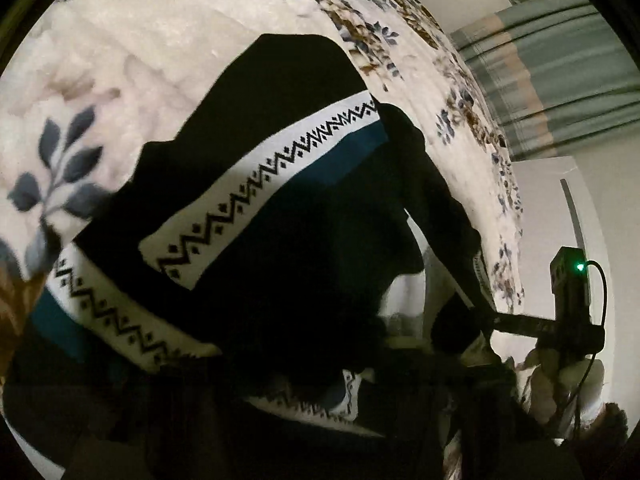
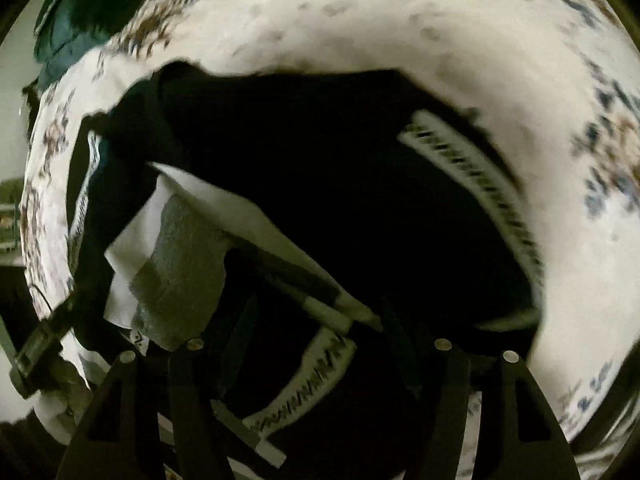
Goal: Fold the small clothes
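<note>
- Black sweater point(image 1: 288, 208) with white zigzag bands lies bunched on floral blanket point(image 1: 140, 48); bare blanket beyond its far edge.
- Left view only: right gripper point(image 1: 490, 320) pinching sweater's right edge, by curtain point(image 1: 560, 80).
- Right view blurred: left gripper point(image 2: 60, 320) at sweater's left side, grip unclear; grey lining point(image 2: 180, 264) exposed.

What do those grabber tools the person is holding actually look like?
The right gripper has black triangular finger frames with cut-out windows and small round silver pins near the tips. Seen from the left wrist camera, it is a dark bar carrying a boxy black module with a green light and a black cable.
</note>
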Demonstrator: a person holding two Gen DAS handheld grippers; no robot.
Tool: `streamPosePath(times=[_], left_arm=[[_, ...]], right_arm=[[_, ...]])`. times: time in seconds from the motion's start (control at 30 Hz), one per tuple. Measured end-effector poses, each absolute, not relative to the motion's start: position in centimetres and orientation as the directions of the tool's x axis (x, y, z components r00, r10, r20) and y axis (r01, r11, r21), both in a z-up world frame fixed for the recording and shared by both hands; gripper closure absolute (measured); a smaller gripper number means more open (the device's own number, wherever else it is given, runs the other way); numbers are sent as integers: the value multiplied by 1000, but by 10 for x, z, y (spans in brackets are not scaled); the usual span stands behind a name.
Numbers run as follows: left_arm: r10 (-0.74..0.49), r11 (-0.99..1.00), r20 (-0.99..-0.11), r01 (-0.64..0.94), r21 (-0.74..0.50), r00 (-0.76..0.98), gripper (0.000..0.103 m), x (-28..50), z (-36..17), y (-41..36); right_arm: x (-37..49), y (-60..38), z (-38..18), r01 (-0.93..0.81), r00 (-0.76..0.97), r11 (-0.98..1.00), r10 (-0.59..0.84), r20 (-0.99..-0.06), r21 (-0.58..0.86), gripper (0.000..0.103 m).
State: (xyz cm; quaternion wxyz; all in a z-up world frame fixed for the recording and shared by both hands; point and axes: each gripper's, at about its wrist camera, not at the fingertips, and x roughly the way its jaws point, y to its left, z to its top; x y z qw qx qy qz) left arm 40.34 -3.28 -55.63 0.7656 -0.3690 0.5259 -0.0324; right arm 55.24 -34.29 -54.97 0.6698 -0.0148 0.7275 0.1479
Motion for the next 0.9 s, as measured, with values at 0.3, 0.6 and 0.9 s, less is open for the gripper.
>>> streamPosePath(times=[0.3, 0.6, 0.9], left_arm=[[-424, 768, -794, -292, -570, 435, 91, 386, -549, -24], [-385, 821, -820, -248, -514, 424, 50, 363, -523, -19], [-171, 926, -907, -251, -281, 384, 49, 348, -532, -5]], right_arm=[[565, -367, -552, -117, -43, 984, 129, -991, 133, 100], [495, -443, -486, 243, 115, 926, 266, -957, 287, 44], [442, -438, -529, 327, 50, 919, 214, -976, 218, 101]])
